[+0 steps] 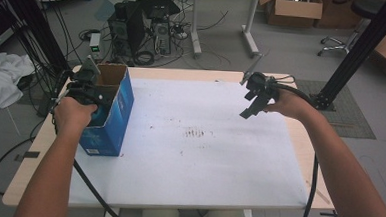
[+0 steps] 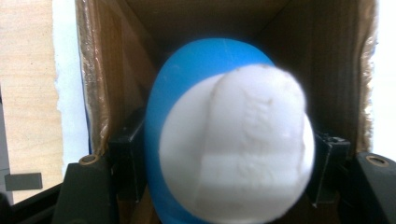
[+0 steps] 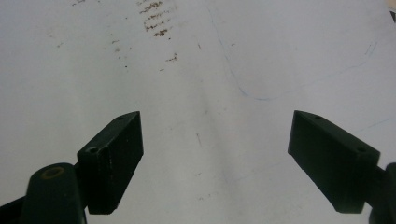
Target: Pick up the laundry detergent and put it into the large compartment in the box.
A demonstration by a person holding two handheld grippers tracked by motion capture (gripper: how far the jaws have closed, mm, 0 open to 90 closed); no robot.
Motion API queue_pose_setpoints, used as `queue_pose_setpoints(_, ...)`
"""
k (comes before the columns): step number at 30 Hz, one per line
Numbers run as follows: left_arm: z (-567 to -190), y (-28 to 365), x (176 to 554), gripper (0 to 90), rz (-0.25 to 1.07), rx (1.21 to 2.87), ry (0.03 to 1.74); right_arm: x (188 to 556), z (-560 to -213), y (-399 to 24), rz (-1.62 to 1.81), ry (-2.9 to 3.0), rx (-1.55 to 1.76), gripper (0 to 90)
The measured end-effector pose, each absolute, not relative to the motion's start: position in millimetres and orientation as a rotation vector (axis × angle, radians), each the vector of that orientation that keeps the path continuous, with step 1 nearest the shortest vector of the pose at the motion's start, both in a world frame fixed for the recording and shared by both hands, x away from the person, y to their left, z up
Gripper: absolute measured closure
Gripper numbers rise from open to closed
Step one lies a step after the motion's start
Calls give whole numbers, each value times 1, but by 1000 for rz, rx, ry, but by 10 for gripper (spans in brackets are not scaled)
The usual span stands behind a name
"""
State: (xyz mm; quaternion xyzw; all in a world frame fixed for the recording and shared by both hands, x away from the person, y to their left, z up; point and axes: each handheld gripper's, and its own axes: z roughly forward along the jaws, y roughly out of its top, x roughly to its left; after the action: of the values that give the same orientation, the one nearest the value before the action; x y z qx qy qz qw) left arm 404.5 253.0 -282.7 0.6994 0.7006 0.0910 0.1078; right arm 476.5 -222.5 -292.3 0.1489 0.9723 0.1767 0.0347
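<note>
A blue cardboard box (image 1: 111,115) with an open top stands at the table's left side. My left gripper (image 1: 93,90) sits at the box's mouth, shut on a blue and white rounded object (image 2: 231,149) held just inside the brown box interior (image 2: 327,70). The object hides the box's bottom. My right gripper (image 1: 252,105) hangs above the table's right part, jaws wide open with nothing between them (image 3: 215,163), pointing down at the white sheet (image 3: 201,56).
The white sheet (image 1: 203,154) covers most of the wooden table (image 1: 33,155) and carries brown stains (image 1: 198,134) near its middle. Computers and cables (image 1: 145,31) lie on the floor beyond the far edge. A black frame post (image 1: 356,52) stands at the right.
</note>
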Motion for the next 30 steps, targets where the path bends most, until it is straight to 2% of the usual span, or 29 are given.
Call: queue_pose_setpoints(30,-239,260,392,294,368,2016,2017,469,-286,-223,554,2976,454,179)
